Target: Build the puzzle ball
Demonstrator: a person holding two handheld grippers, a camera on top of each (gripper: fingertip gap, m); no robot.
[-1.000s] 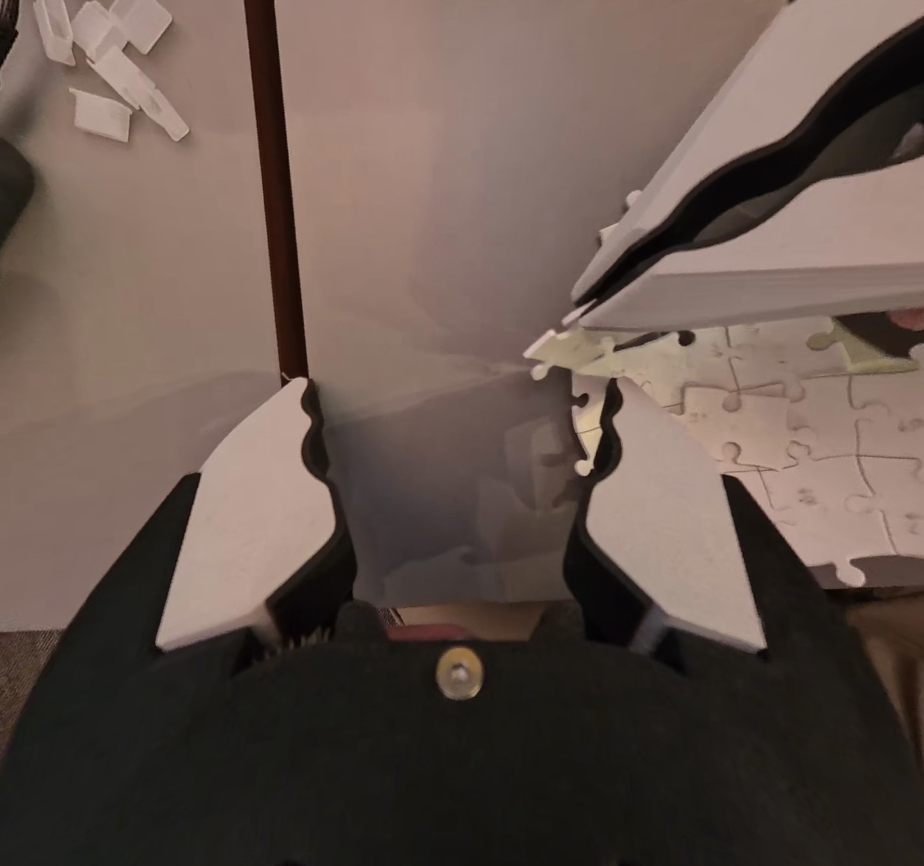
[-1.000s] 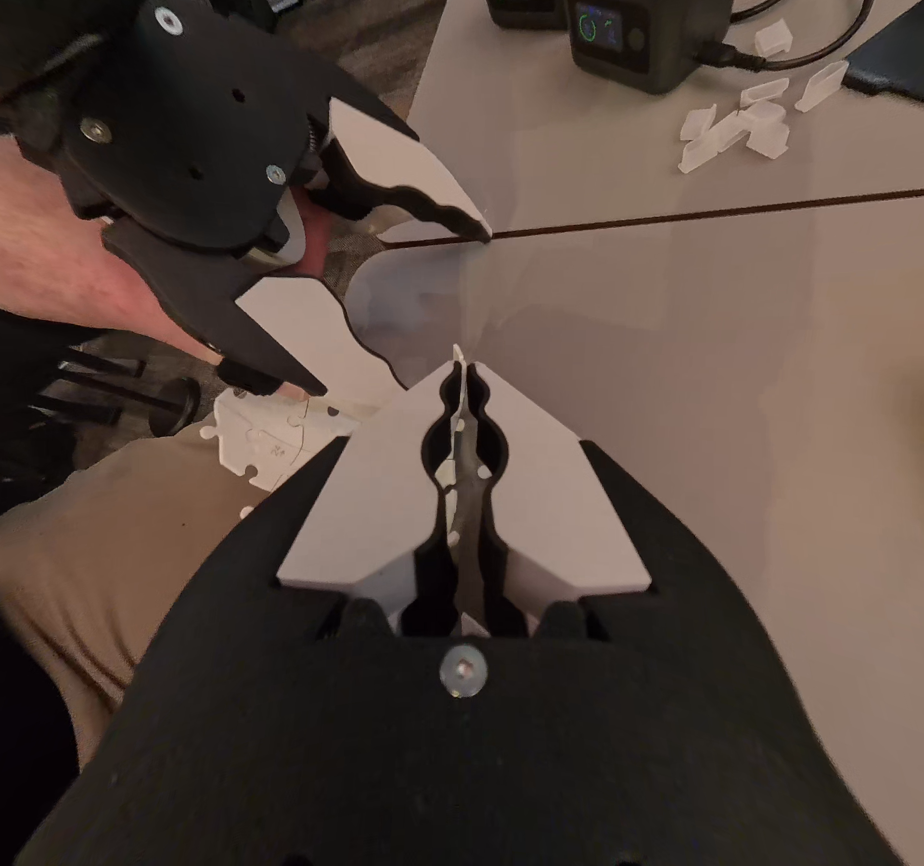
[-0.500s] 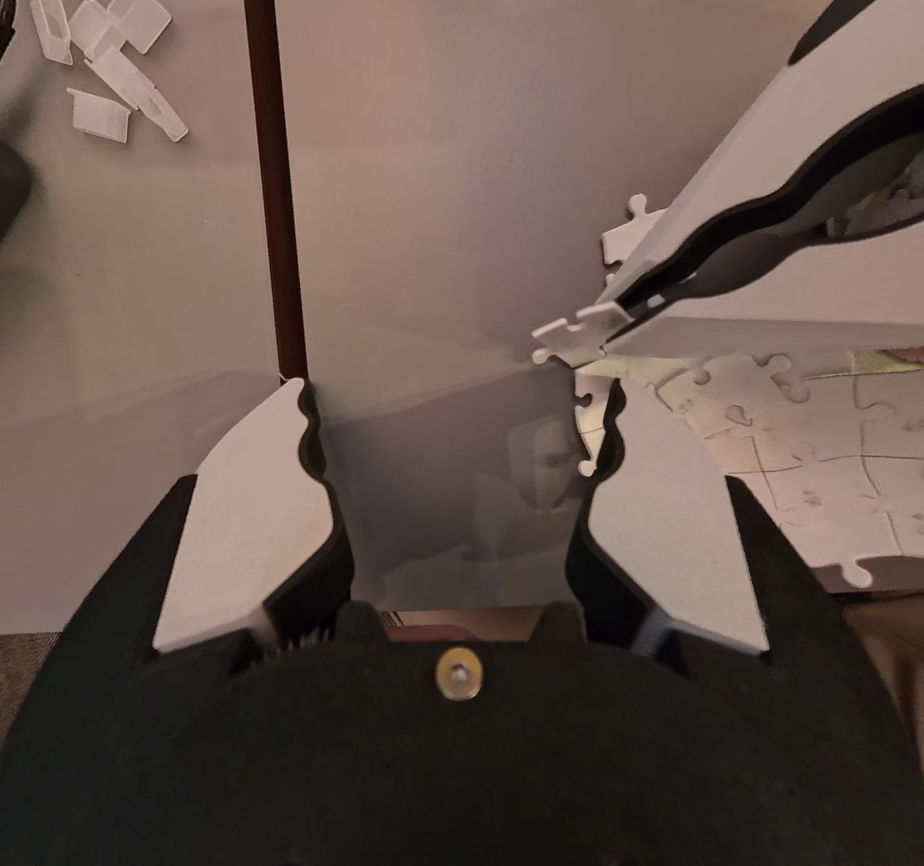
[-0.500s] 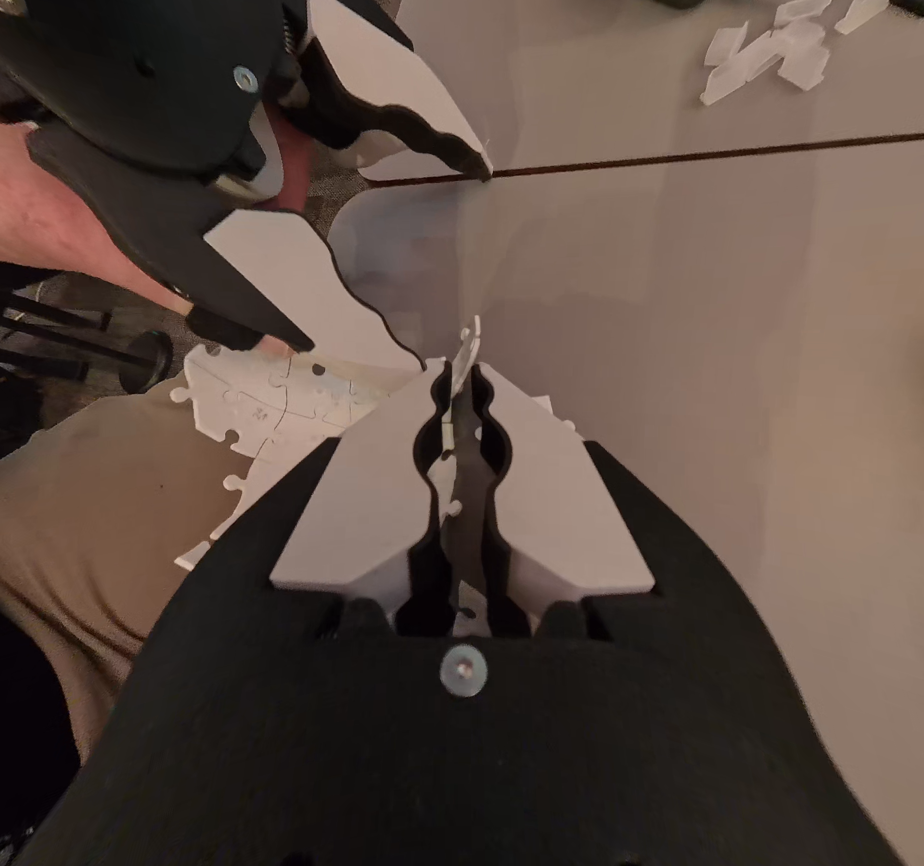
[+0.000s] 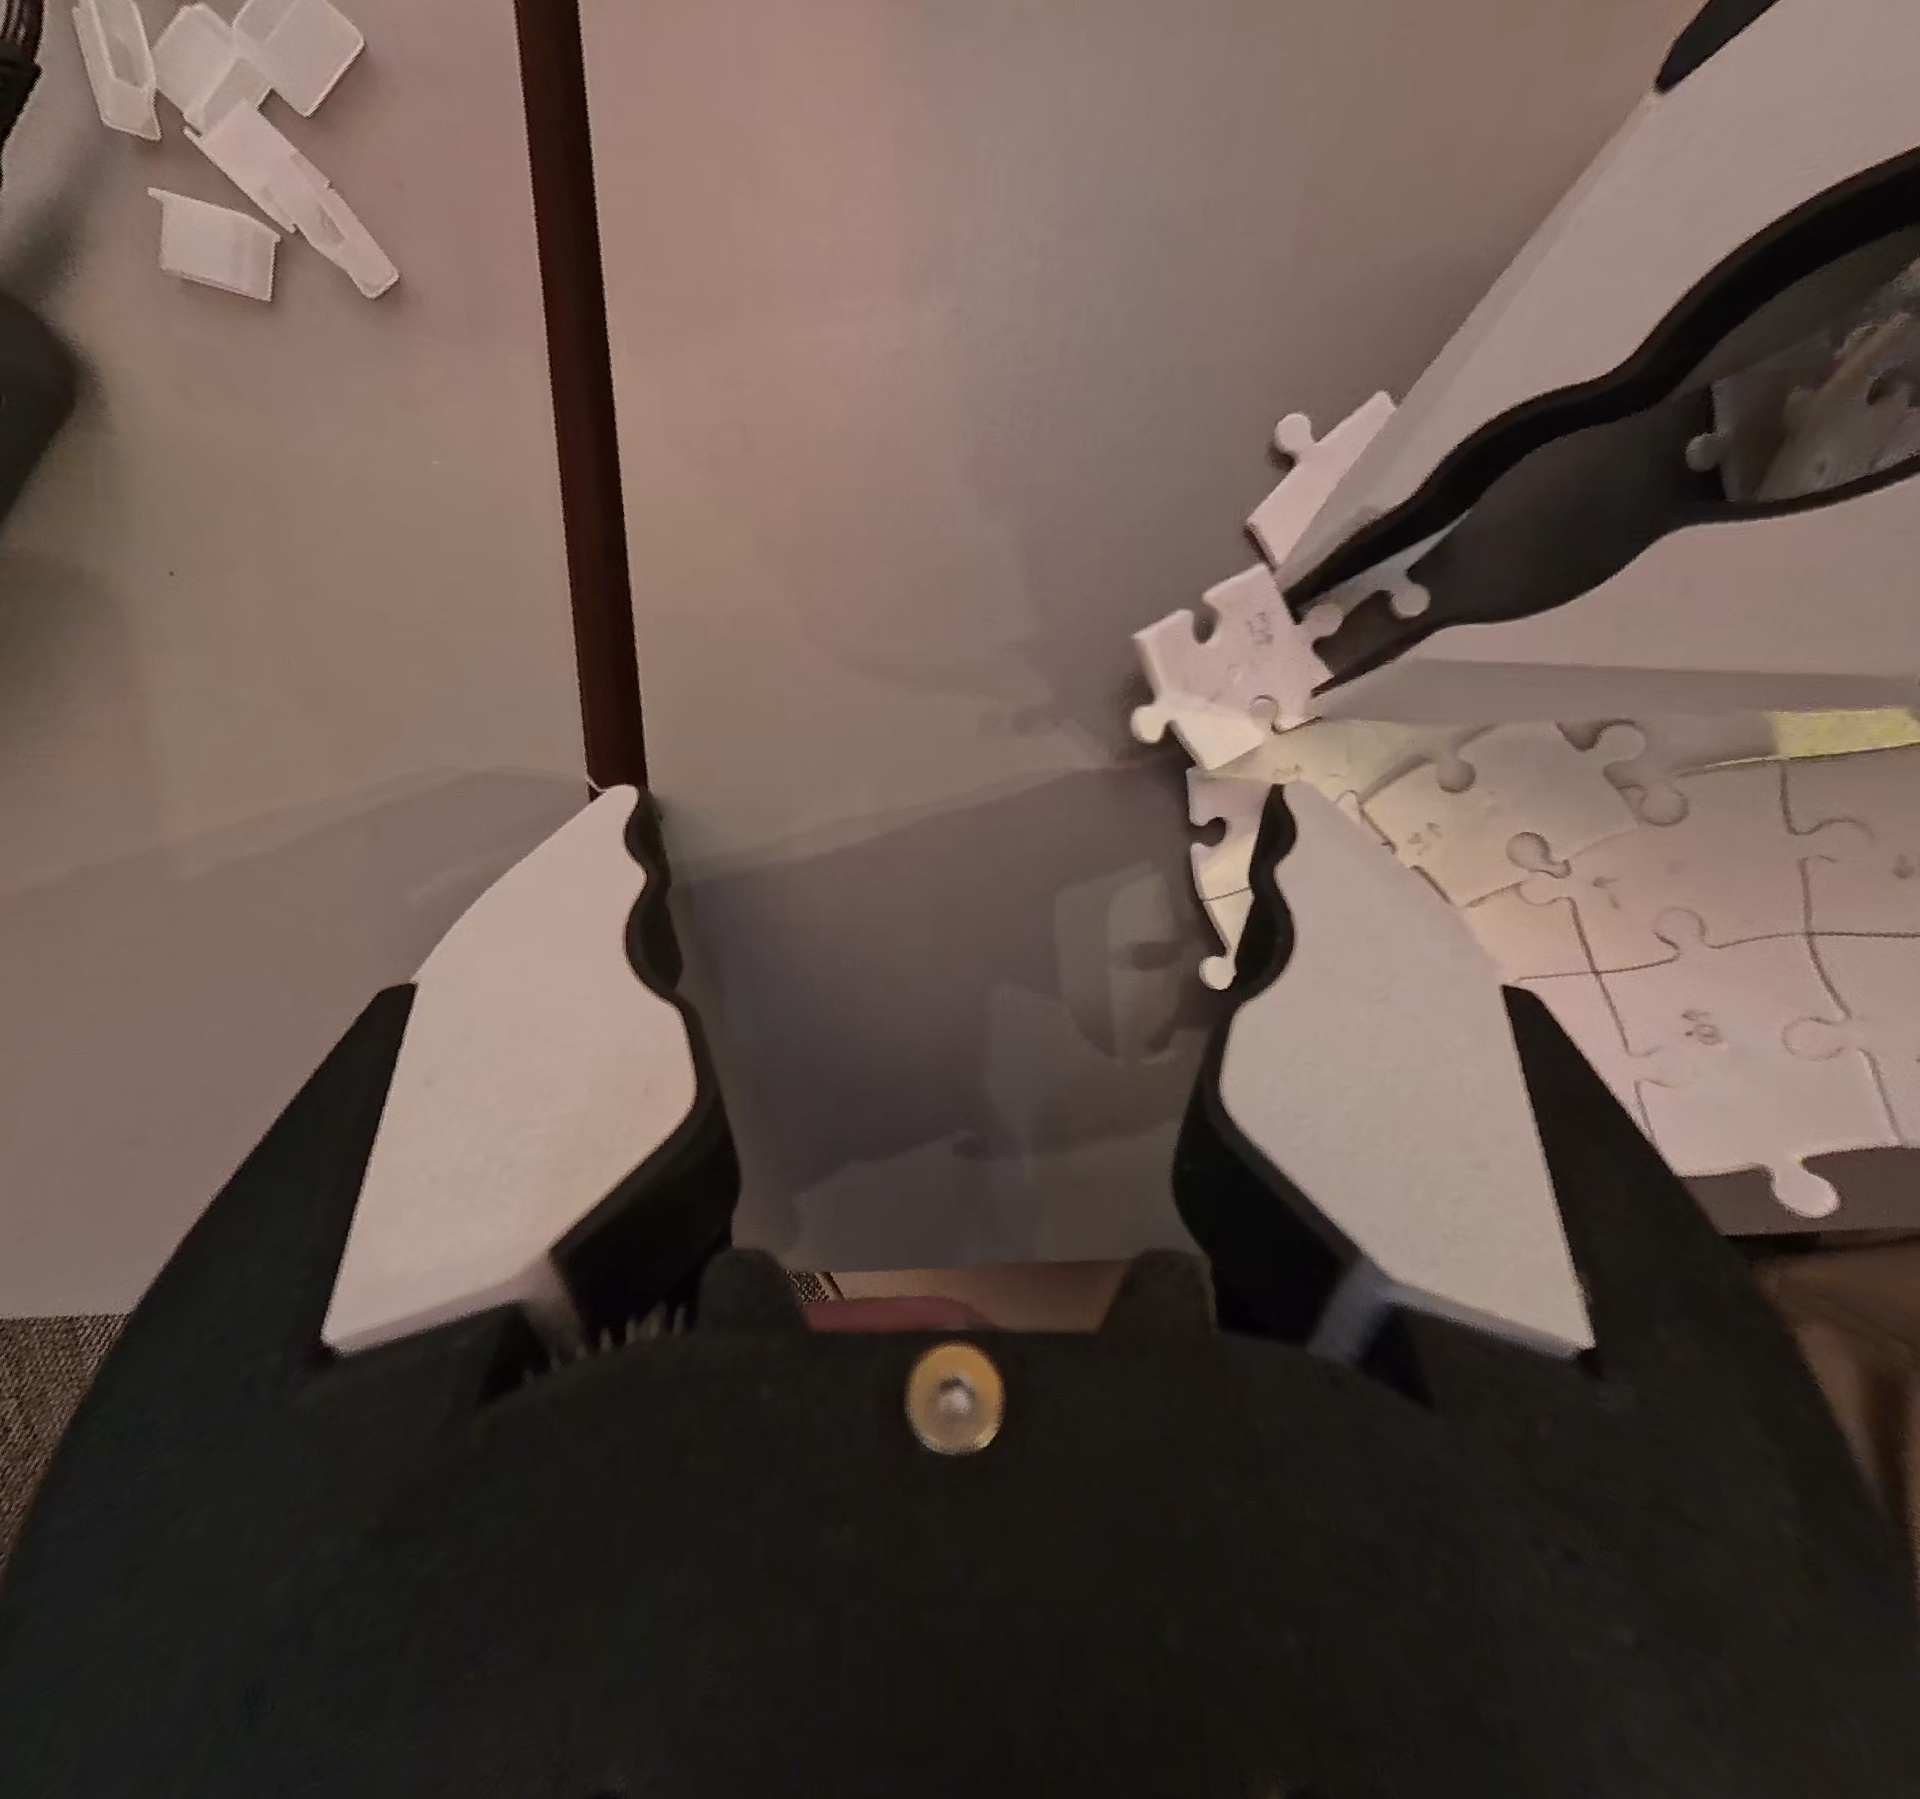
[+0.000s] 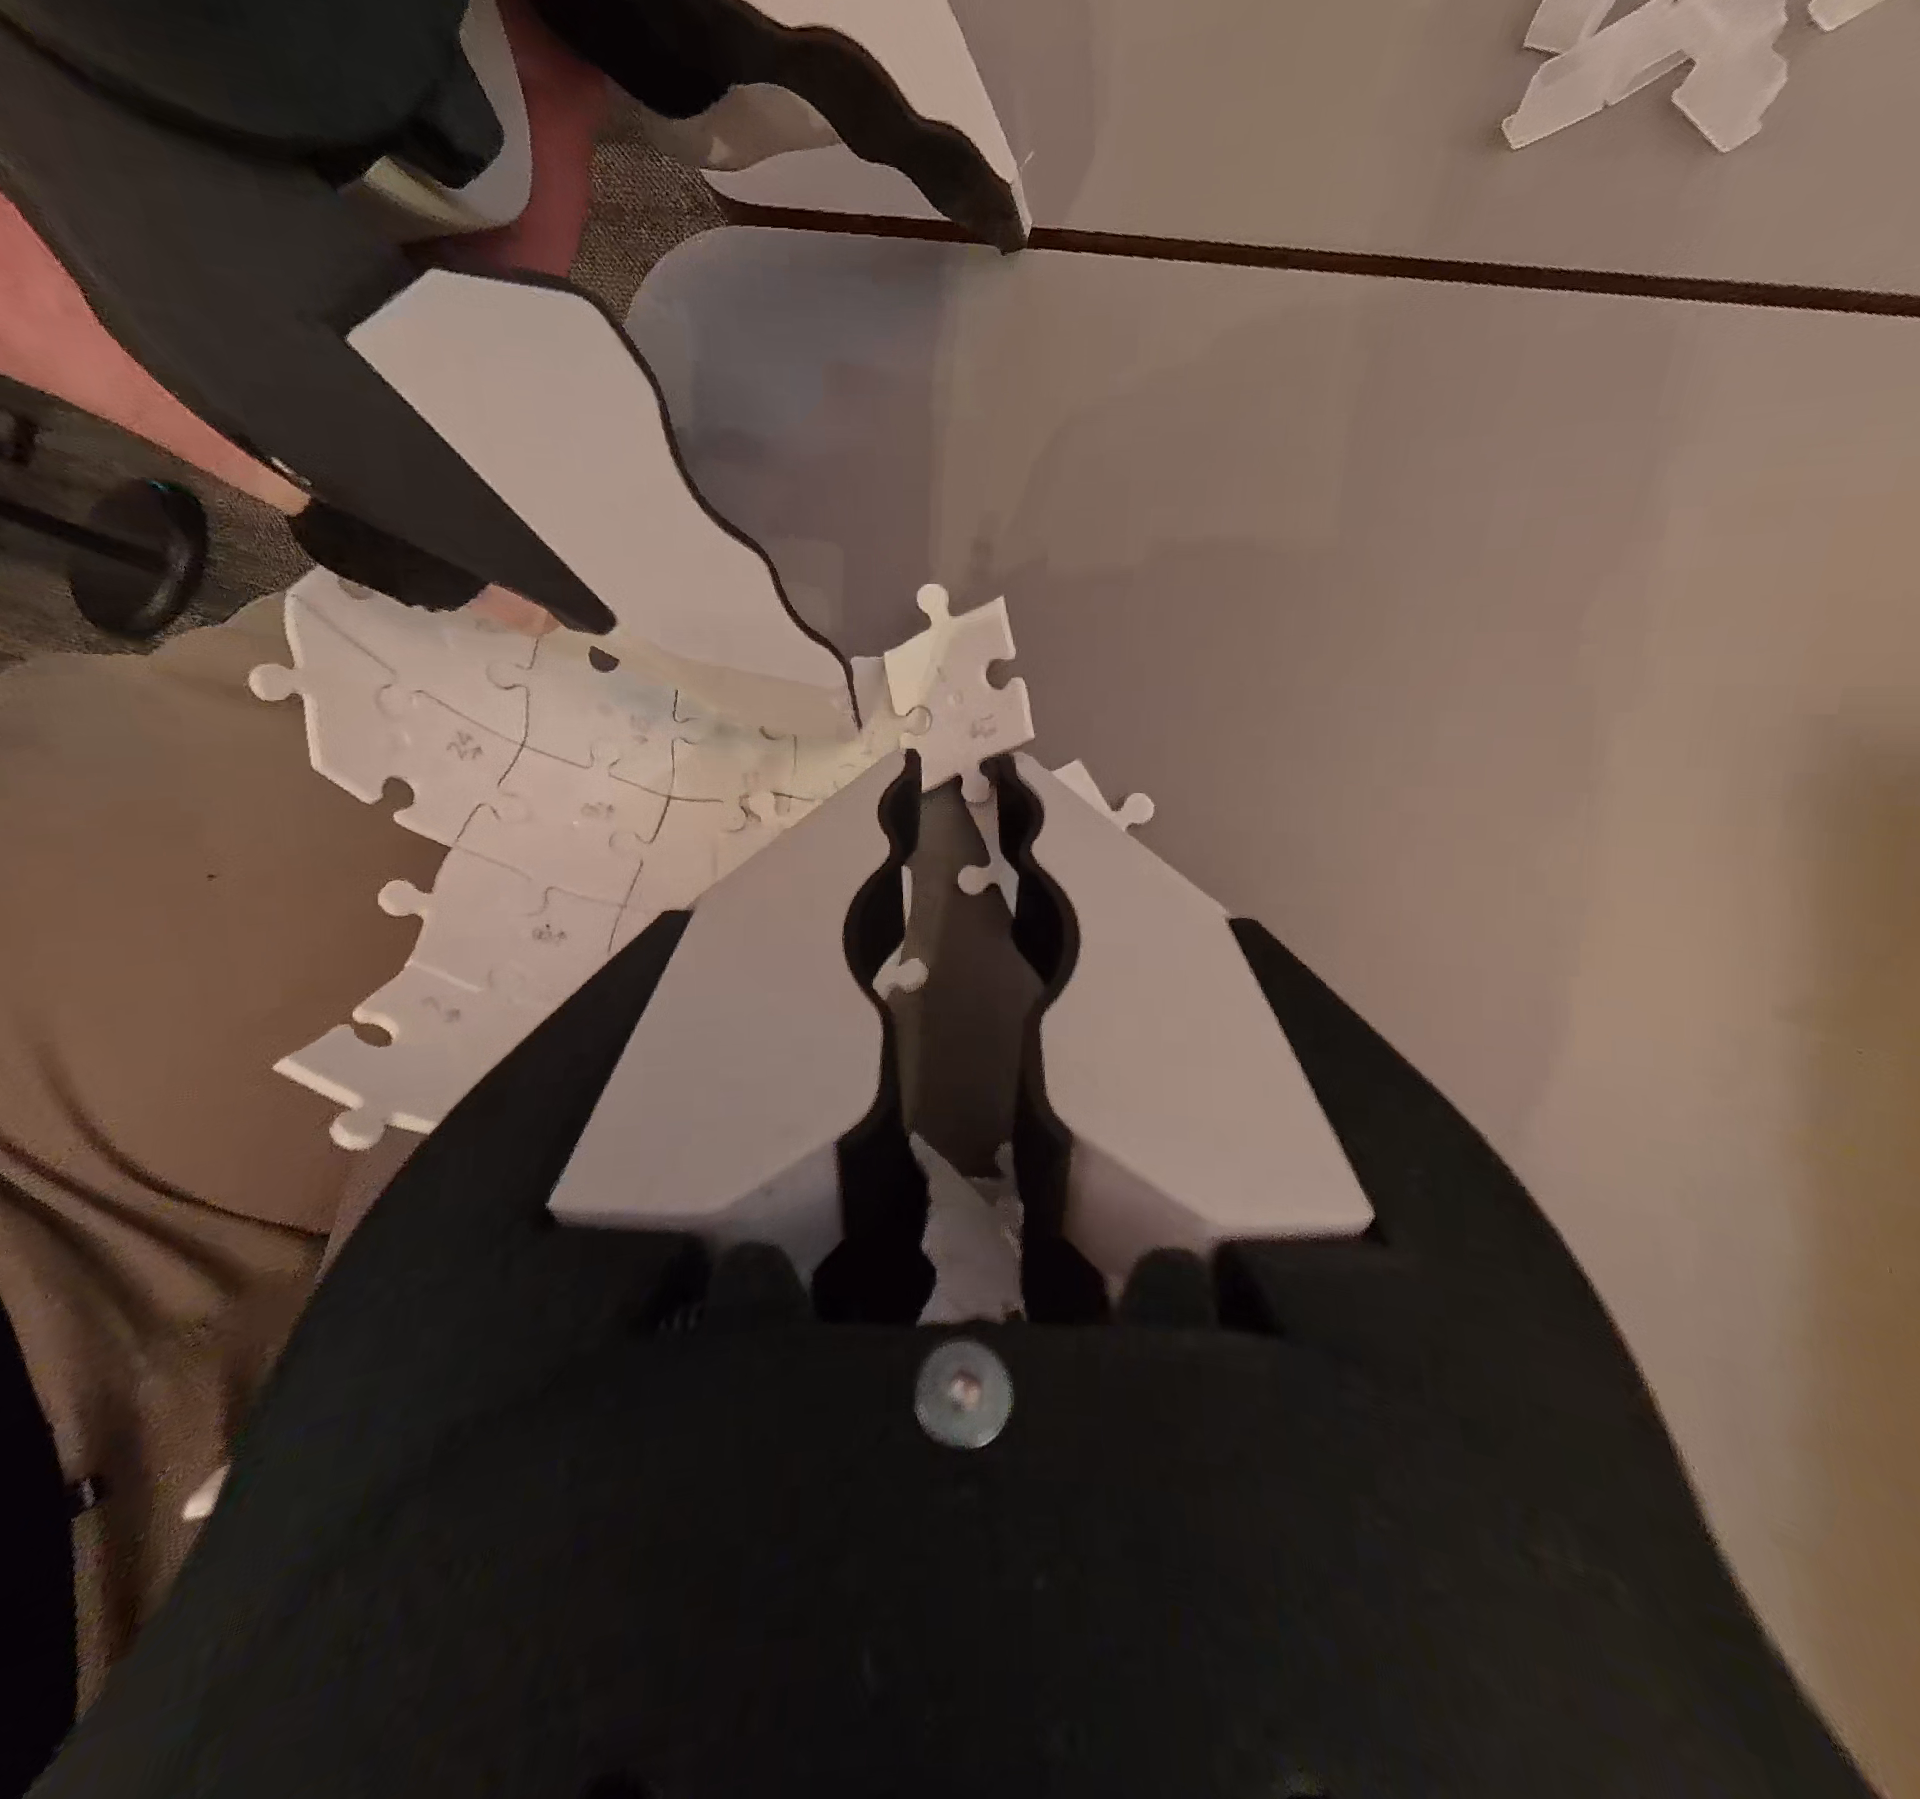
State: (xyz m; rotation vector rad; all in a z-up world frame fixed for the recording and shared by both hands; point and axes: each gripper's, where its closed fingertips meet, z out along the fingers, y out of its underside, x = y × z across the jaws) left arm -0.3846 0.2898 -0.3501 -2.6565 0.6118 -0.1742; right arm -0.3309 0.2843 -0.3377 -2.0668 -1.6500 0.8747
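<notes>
A curved, assembled white puzzle section (image 5: 1662, 928) lies at the table's near edge, partly overhanging a tan trouser leg; it also shows in the right wrist view (image 6: 520, 814). My right gripper (image 6: 956, 762) is shut on a white puzzle piece (image 6: 966, 679) and holds it at the section's pointed end. In the left wrist view, the right gripper (image 5: 1309, 637) comes in from the upper right with the puzzle piece (image 5: 1236, 658). My left gripper (image 5: 956, 814) is open and empty. Its right finger lies over the section's edge. The left gripper (image 6: 930, 471) also shows in the right wrist view.
A dark gap (image 5: 571, 347) between two grey tabletops runs past my left finger; it shows again in the right wrist view (image 6: 1455, 269). Several small clear plastic caps (image 5: 229, 118) lie beyond it (image 6: 1662, 56). A person's hand (image 6: 62, 347) holds the left gripper. The table edge is close below.
My right gripper has moved forward and down with the piece, bringing it to the section's pointed end; the piece now lies flatter. The left gripper has stayed open in place.
</notes>
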